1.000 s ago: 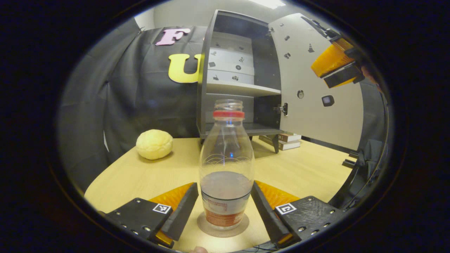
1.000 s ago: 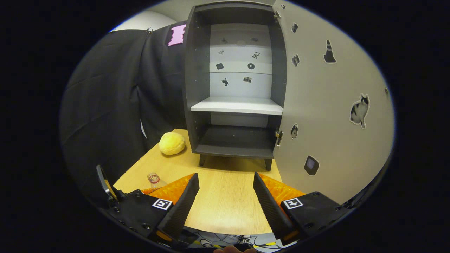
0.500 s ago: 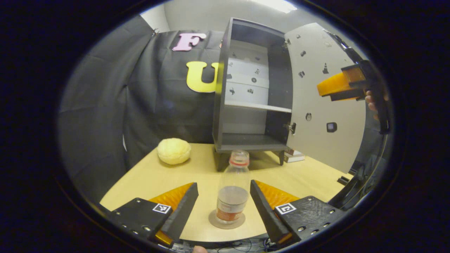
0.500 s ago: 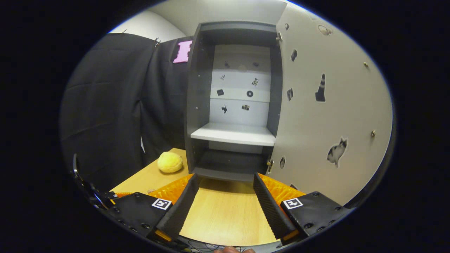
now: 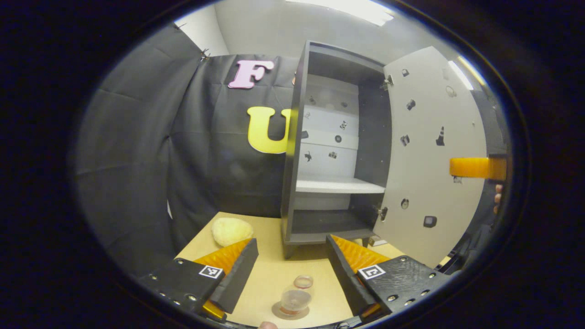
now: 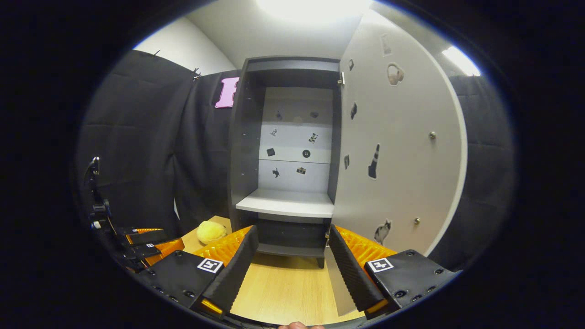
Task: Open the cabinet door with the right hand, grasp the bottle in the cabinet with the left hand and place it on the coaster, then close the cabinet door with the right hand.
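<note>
Here the left gripper [image 5: 291, 265] is hovering above the table [image 5: 269, 278], its jaws standing apart with nothing between them. The bottle [image 5: 296, 297] is standing upright on the coaster [image 5: 279, 312] at about 6 o'clock in the left gripper view, below and clear of the fingers. The cabinet [image 5: 320, 155] is rising at 12 to 1 o'clock, and the cabinet door [image 5: 429, 164] is hanging wide open toward 3 o'clock. A yellow sponge ball [image 5: 231, 230] is lying on the table at 8 o'clock, just beside the cabinet's foot. The right gripper [image 5: 475, 167] is showing at the 3 o'clock edge of that view, level and in front of the door's face. In the right gripper view its own jaws are also gaping apart, the right gripper [image 6: 290, 262] pointing at the cabinet's [image 6: 283, 151] lower shelf, with the door [image 6: 402, 151] spreading toward 2 o'clock.
</note>
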### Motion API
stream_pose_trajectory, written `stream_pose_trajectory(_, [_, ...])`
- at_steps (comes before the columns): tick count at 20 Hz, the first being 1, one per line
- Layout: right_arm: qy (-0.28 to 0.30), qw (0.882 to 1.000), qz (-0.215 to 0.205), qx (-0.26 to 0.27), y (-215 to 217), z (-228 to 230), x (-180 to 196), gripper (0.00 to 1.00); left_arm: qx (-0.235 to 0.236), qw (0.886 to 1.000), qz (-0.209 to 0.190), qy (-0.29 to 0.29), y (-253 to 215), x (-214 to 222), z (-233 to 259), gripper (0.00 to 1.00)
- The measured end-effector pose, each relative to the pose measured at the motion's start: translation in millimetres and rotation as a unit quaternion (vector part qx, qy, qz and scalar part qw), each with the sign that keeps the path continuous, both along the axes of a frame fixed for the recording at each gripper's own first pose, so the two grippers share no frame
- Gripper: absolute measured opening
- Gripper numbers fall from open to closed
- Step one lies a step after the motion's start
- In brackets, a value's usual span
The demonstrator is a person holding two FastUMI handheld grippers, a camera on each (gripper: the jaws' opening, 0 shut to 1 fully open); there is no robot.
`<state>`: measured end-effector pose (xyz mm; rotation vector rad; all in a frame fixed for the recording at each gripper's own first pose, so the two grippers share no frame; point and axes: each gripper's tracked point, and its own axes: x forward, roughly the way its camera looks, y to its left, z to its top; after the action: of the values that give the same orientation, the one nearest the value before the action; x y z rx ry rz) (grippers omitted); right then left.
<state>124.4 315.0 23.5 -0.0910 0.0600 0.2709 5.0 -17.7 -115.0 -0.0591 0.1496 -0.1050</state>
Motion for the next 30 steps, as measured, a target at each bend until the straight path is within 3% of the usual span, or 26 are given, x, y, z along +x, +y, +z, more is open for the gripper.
stream_pose_trajectory(4, [-0.018,0.999,-0.043,0.006,-43,27,-13,0.99,0.011,1.0,-0.015,-0.006,-20,23,29,0.91])
stream_pose_trajectory(10, [-0.026,0.997,-0.058,0.039,-100,51,-36,0.99,-0.012,1.0,-0.024,-0.009,-53,44,40,0.89])
stream_pose_trajectory(12, [-0.027,0.997,-0.055,0.045,-124,53,-34,0.94,0.006,1.0,-0.005,-0.011,-57,43,43,0.89])
stream_pose_trajectory(15, [-0.027,0.997,-0.043,0.056,-160,57,-20,0.94,0.013,0.999,0.035,-0.016,-72,43,44,0.89])
stream_pose_trajectory(16, [-0.029,0.997,-0.04,0.059,-176,59,-16,0.99,0.014,0.998,0.051,-0.016,-75,39,44,0.89])
stream_pose_trajectory(18, [-0.031,0.996,-0.037,0.069,-206,64,-6,0.94,0.023,0.995,0.094,-0.013,-74,28,47,0.88])
stream_pose_trajectory(20, [-0.03,0.996,-0.033,0.071,-226,67,20,0.98,0.023,0.991,0.131,-0.017,-79,10,52,0.89])
stream_pose_trajectory(22, [-0.025,0.996,-0.013,0.088,-234,71,43,0.93,0.024,0.986,0.164,-0.016,-82,-11,53,0.88])
stream_pose_trajectory(25, [-0.013,0.995,0.015,0.101,-240,71,54,0.98,0.035,0.979,0.199,-0.014,-89,-41,50,0.94])
stream_pose_trajectory(29, [0.003,0.993,0.057,0.105,-220,68,65,0.98,0.04,0.972,0.233,-0.011,-92,-69,47,0.89])
stream_pose_trajectory(30, [0.008,0.992,0.067,0.107,-215,67,66,0.93,0.042,0.97,0.241,-0.008,-91,-72,47,0.89])
